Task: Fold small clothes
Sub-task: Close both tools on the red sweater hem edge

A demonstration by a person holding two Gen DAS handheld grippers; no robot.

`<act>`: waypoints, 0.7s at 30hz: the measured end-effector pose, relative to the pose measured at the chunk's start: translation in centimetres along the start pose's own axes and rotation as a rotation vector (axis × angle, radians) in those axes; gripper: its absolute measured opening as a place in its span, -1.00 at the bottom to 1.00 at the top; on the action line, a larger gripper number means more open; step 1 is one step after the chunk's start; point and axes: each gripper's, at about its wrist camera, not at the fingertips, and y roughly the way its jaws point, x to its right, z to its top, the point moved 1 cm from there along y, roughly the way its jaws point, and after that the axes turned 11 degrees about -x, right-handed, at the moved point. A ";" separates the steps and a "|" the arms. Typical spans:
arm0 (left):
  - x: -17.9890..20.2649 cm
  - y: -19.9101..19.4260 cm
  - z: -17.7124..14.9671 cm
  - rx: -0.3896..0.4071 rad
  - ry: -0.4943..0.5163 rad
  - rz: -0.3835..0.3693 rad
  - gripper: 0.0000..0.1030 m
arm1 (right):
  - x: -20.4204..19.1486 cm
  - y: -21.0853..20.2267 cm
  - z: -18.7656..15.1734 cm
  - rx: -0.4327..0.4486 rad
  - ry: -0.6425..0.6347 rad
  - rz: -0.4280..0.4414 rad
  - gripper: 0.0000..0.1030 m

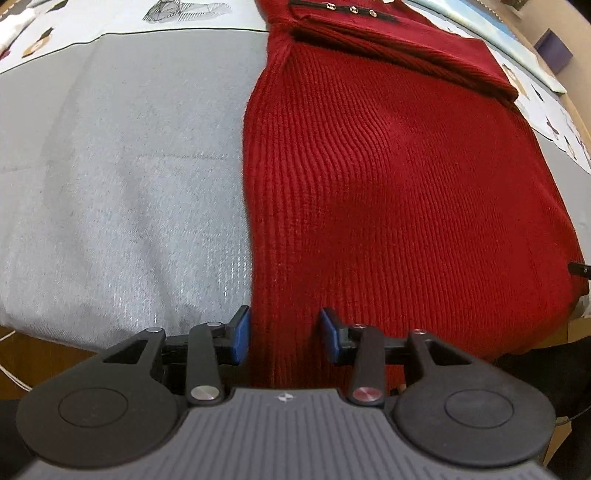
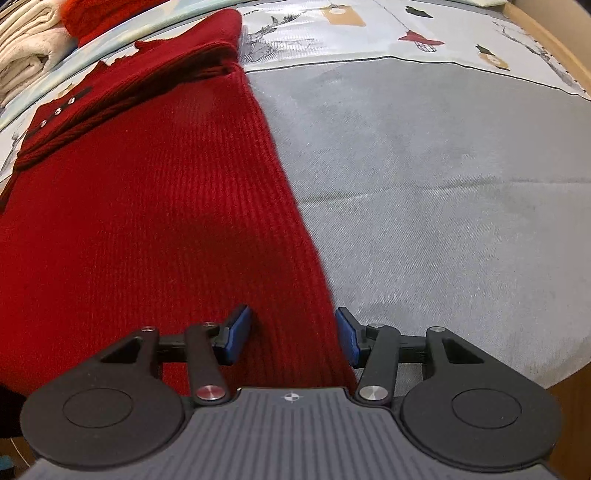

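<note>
Left gripper (image 1: 284,334) jaws wide over red ribbed knit sweater (image 1: 399,192) hem at frame bottom; right gripper (image 2: 293,334) jaws wide astride its edge on grey cloth-covered bench (image 2: 443,192).

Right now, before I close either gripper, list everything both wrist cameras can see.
Red knit sweater: one, dark red, flat on the grey cloth, sleeve folded across its far end, near hem at both grippers.
Metal buttons: three, silver, on a black strip at the sweater's far end.
Grey cloth: one, light grey, covering the table.
Patterned sheet: one, pale with printed figures, beyond the grey cloth.
Folded towels: a stack, cream, far left in the right wrist view.
Left gripper: one, black with blue pads, open astride the sweater's left edge.
Right gripper: one, same, open astride its right edge.
</note>
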 end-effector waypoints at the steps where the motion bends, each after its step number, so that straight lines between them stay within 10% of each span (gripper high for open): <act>1: -0.1 0.0 0.0 -0.001 -0.001 0.001 -0.13 | -0.2 0.0 -0.1 -0.002 -0.009 -0.004 0.00; 10: -0.2 -0.3 -0.5 -0.009 0.008 -0.004 -0.50 | -1.7 -0.6 -0.7 0.012 -0.049 -0.002 -0.67; 12: -0.1 -0.5 -0.4 0.003 0.012 -0.004 -0.77 | -1.9 -1.0 -0.8 0.028 -0.047 0.019 -0.71; 21: -0.5 -1.3 -0.9 0.028 -0.018 -0.023 -0.77 | -1.3 -2.4 -0.9 0.088 0.006 0.112 -0.72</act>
